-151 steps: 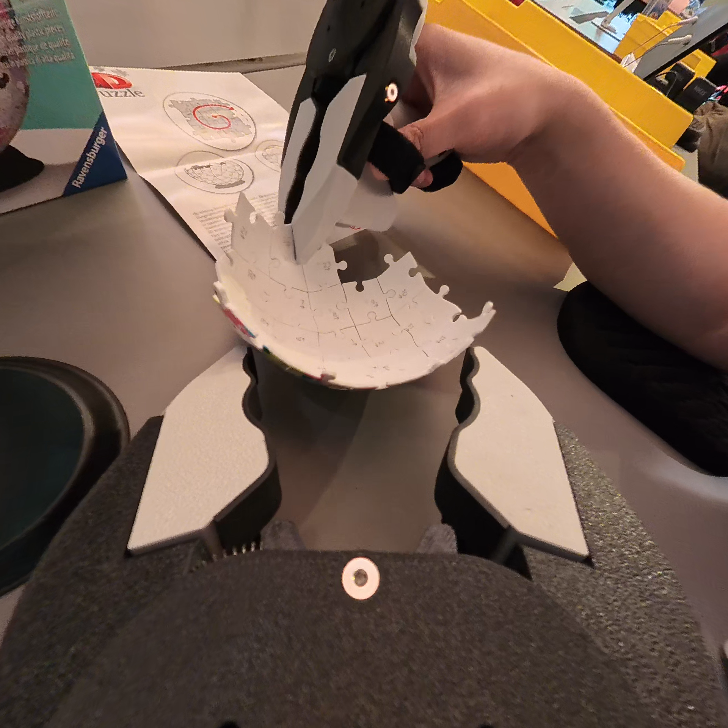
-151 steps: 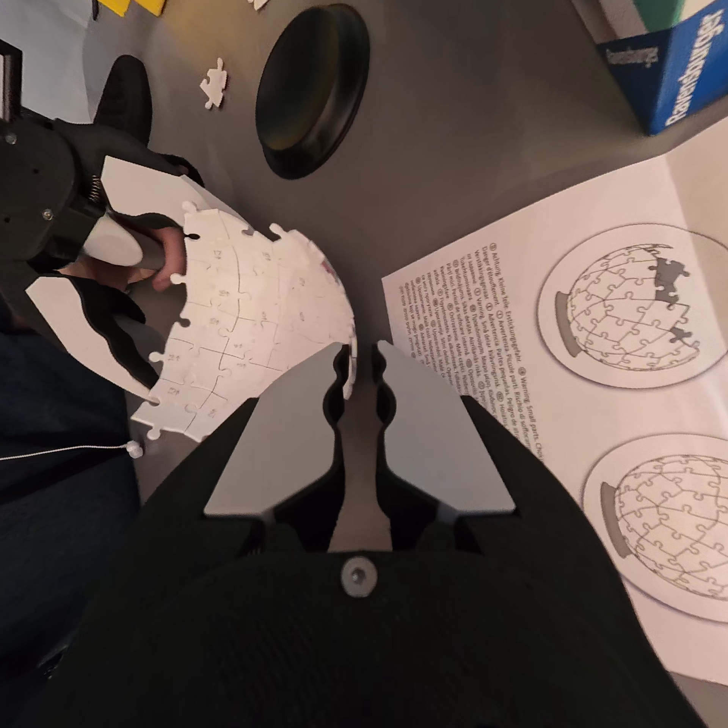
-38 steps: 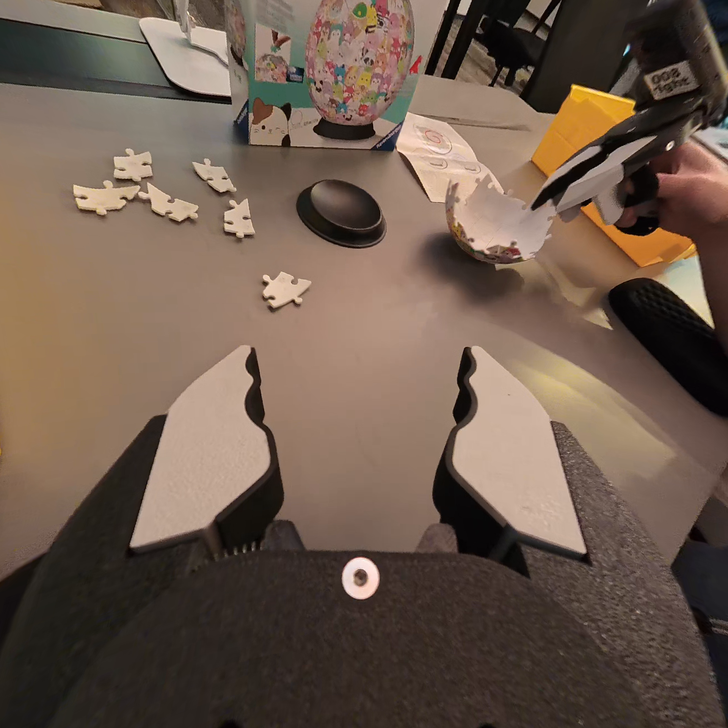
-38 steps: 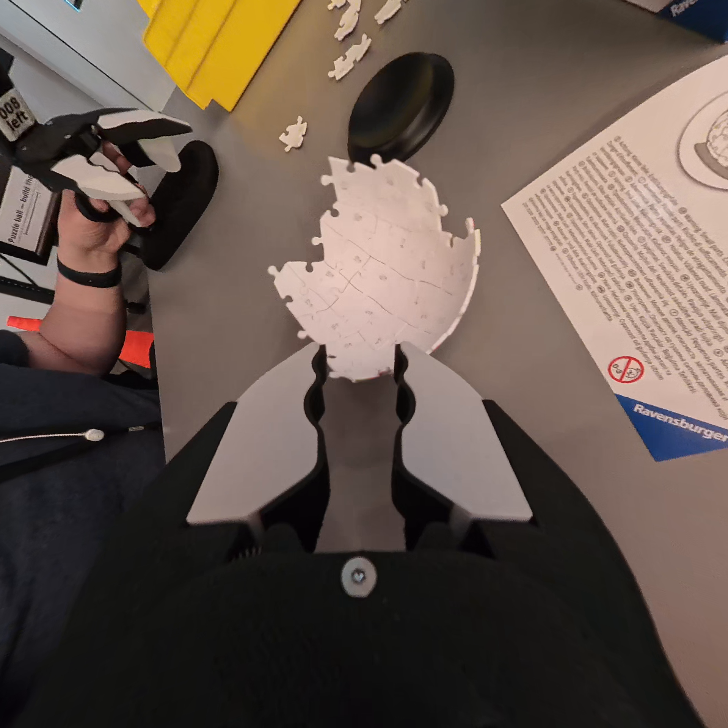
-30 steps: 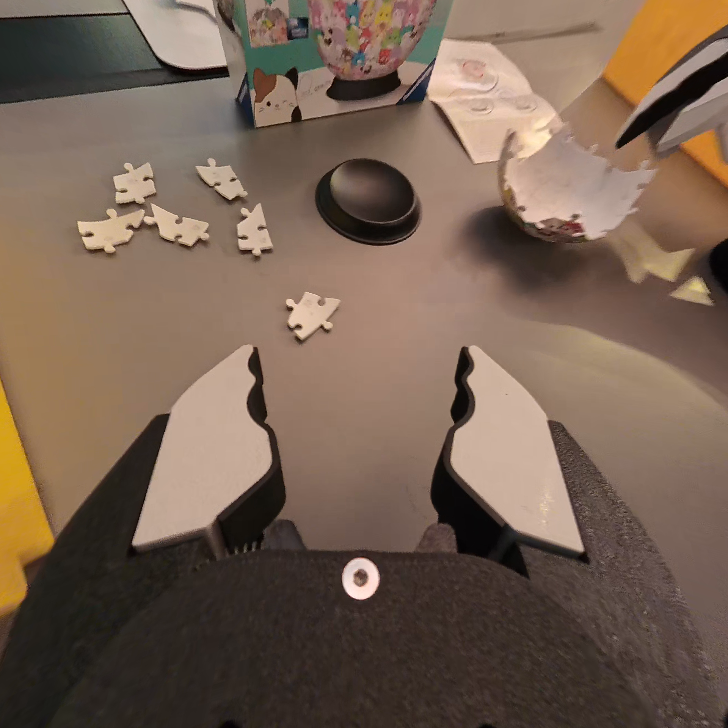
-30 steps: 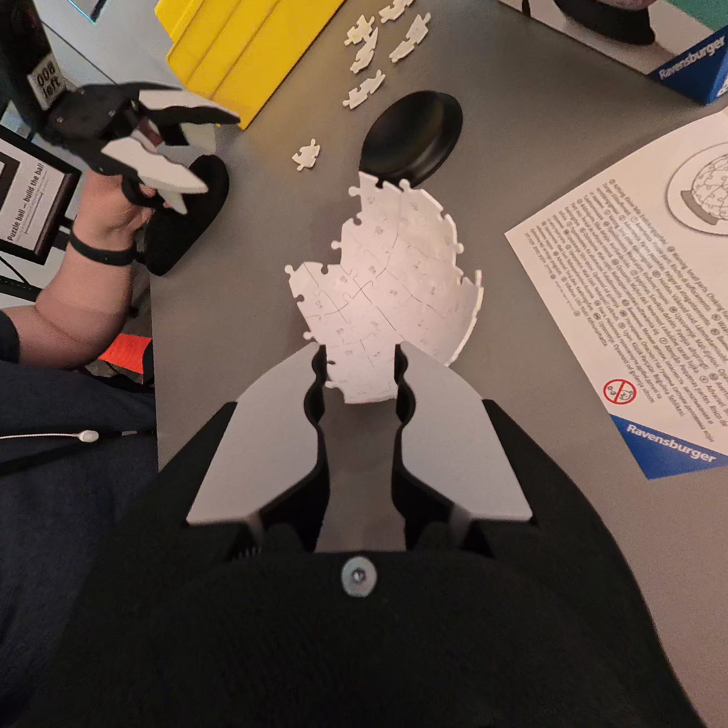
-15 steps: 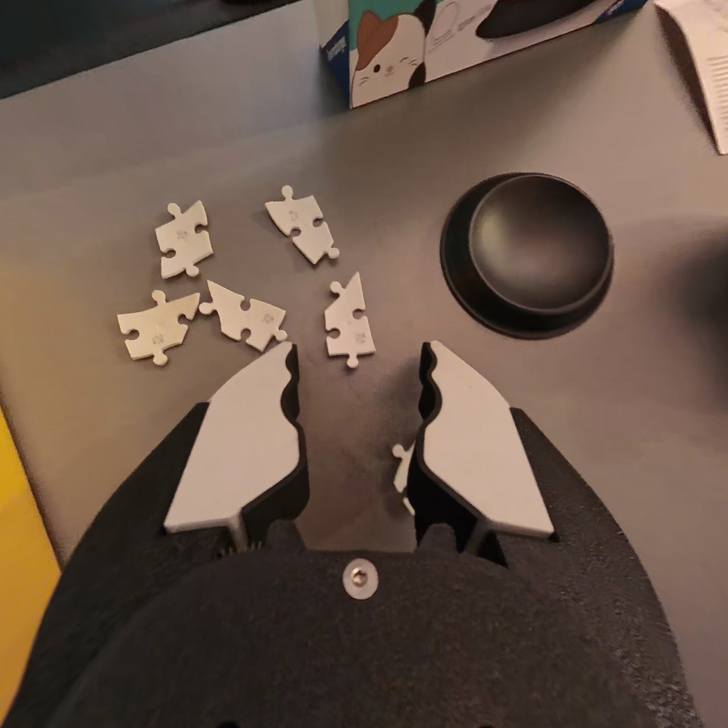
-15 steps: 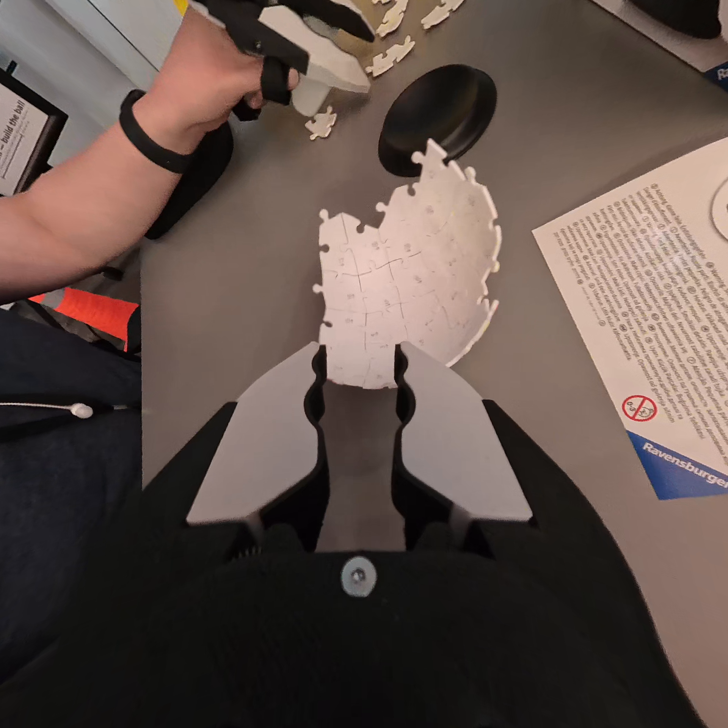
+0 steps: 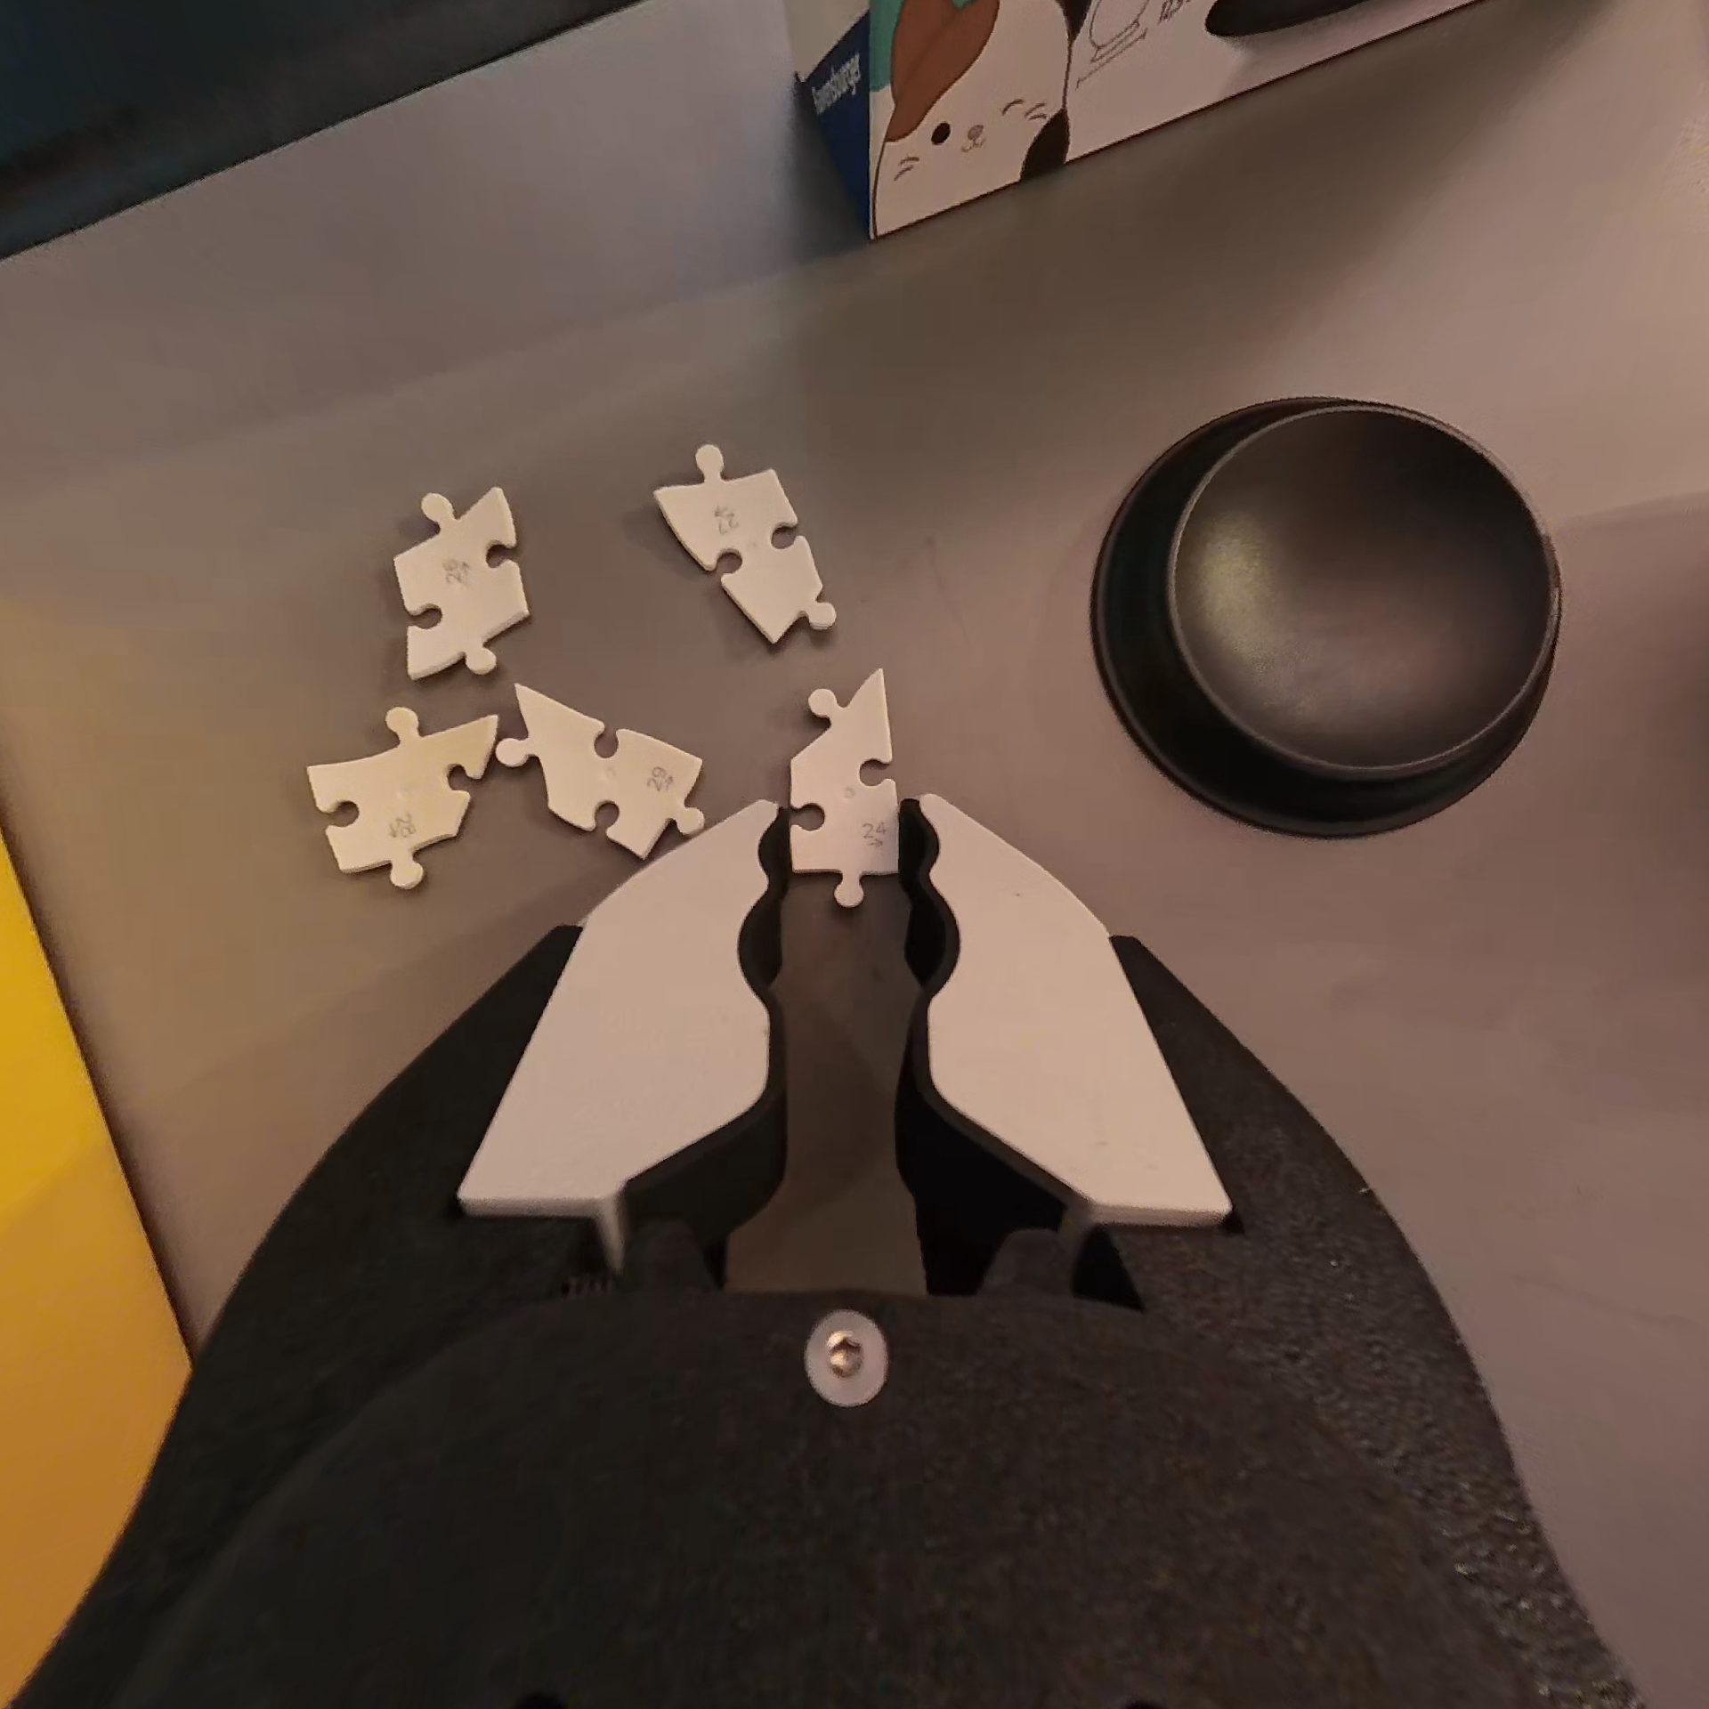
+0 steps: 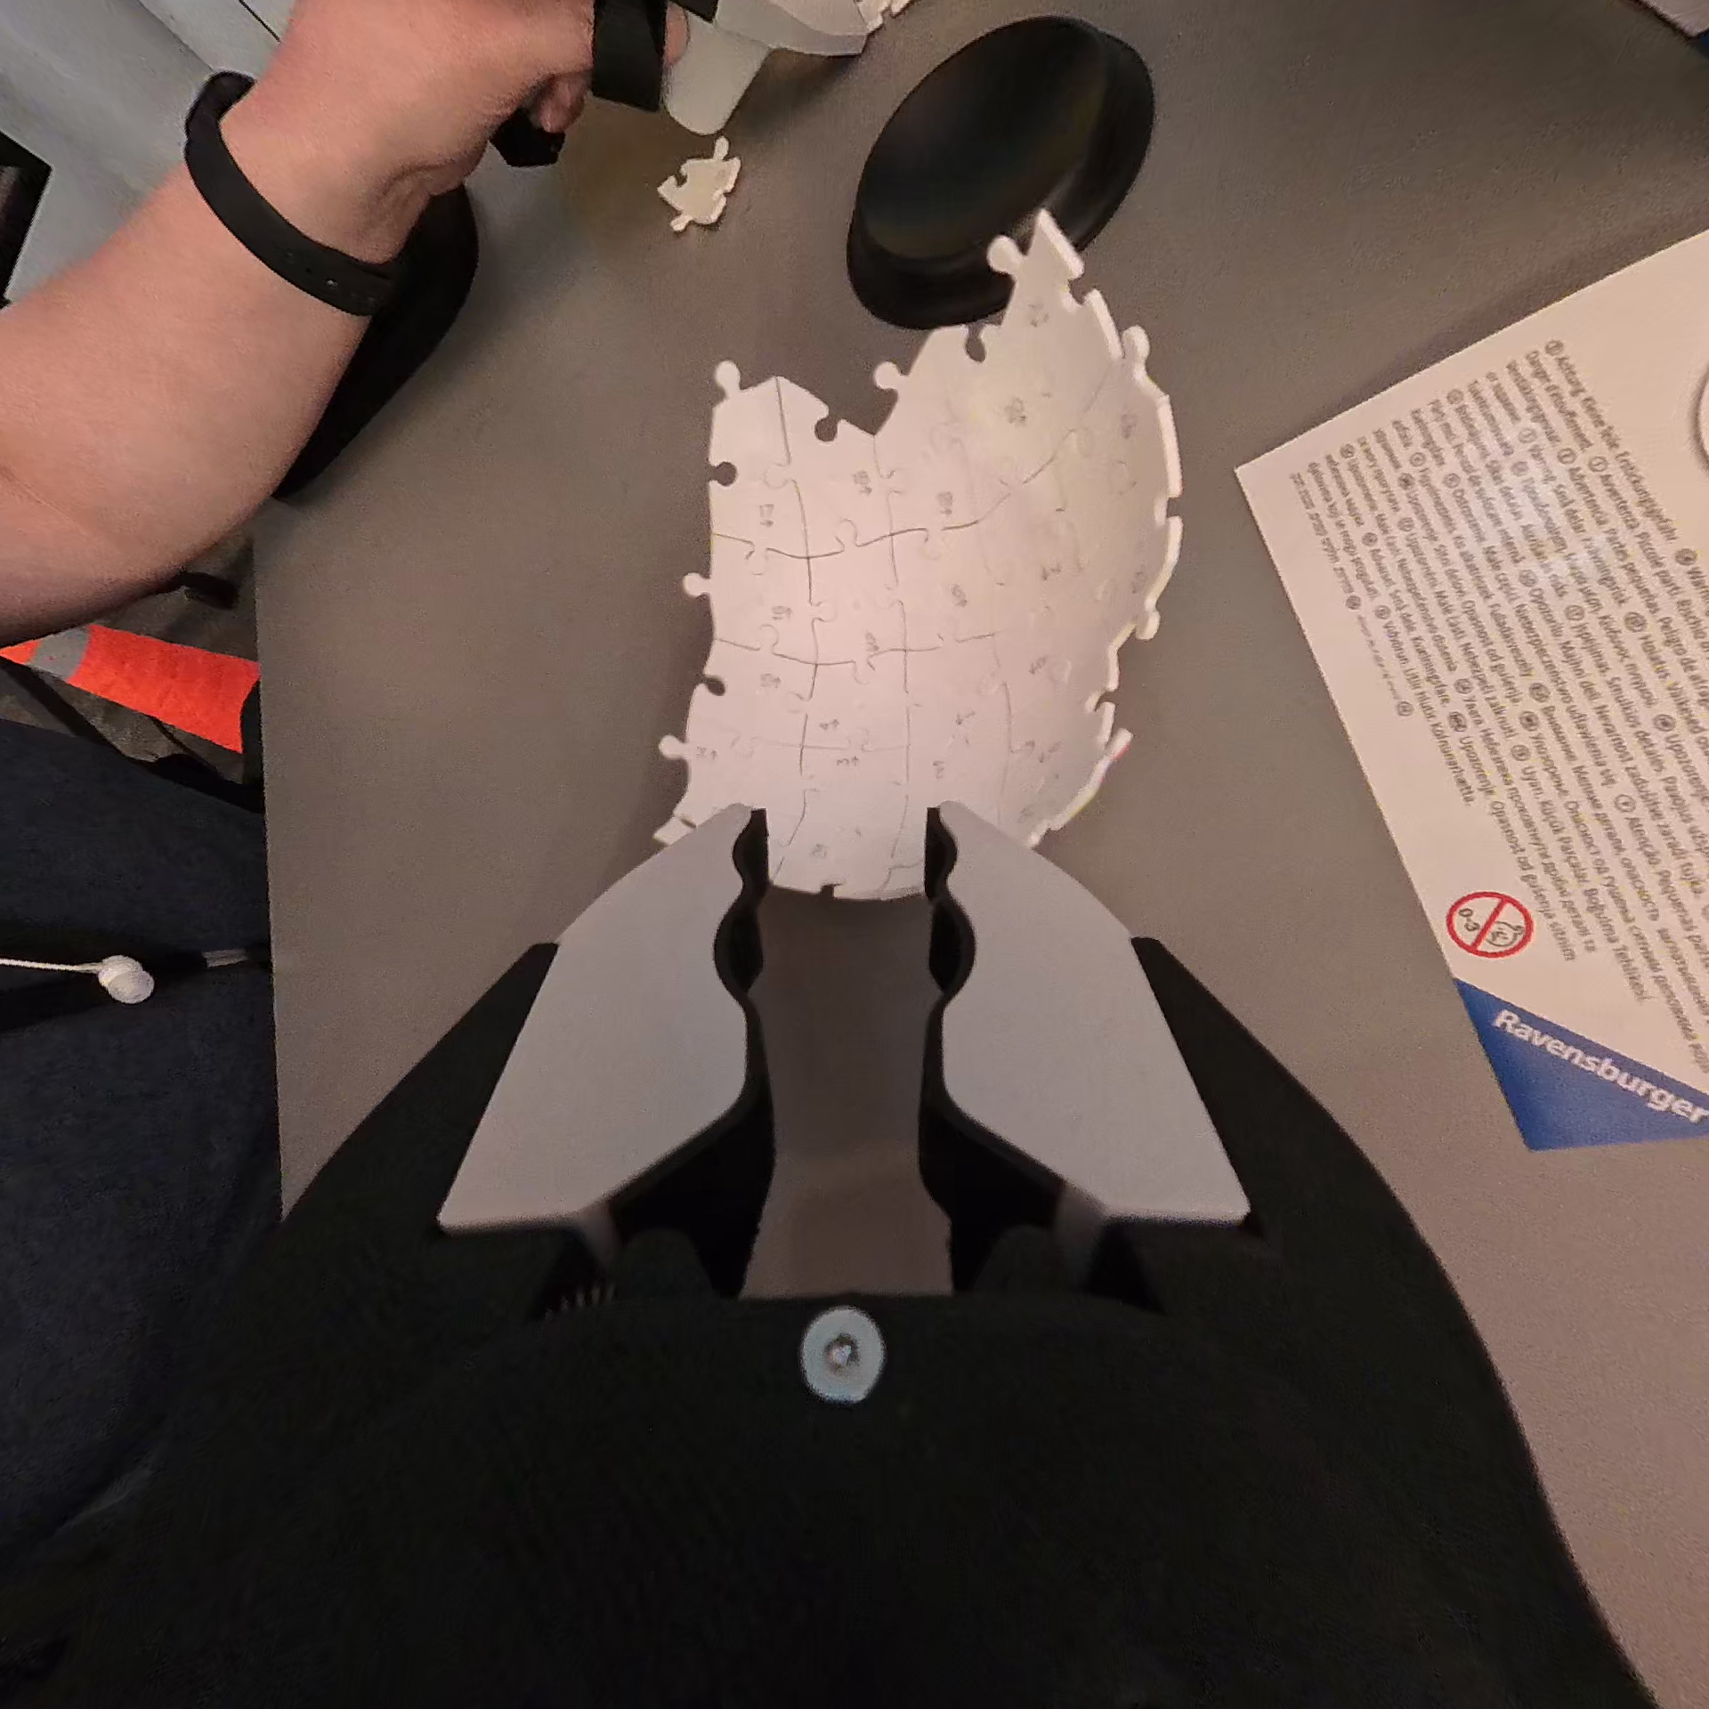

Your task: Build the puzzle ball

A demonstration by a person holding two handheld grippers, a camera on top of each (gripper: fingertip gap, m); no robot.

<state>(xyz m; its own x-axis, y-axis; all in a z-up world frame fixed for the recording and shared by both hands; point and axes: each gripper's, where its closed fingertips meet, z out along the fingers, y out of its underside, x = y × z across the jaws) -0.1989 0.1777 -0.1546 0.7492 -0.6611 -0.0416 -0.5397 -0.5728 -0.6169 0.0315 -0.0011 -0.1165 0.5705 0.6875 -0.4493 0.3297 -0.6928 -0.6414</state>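
Note:
In the left wrist view my left gripper (image 9: 842, 818) is down on the grey table with its fingers closed narrowly on the lower end of a white puzzle piece (image 9: 846, 768). Several more loose white pieces (image 9: 606, 777) lie just left of it. In the right wrist view my right gripper (image 10: 843, 823) is shut on the lower edge of the partly built puzzle ball (image 10: 925, 601), a curved white shell seen from its inside and held above the table. One more loose piece (image 10: 700, 190) lies beyond the shell.
The black round stand (image 9: 1322, 610) sits right of the loose pieces and shows behind the shell (image 10: 999, 157). The puzzle box (image 9: 971, 102) stands at the back. A yellow surface (image 9: 55, 1110) lies on the left. The instruction sheet (image 10: 1526, 647) lies on the right. A person's arm (image 10: 185, 324) reaches in. One gripper's finger ends stand about 30 cm off the other's.
My left gripper left the shell, swung left to the loose pieces, went down and closed from wide open onto one piece. My right gripper kept hold of the shell, turning it slightly.

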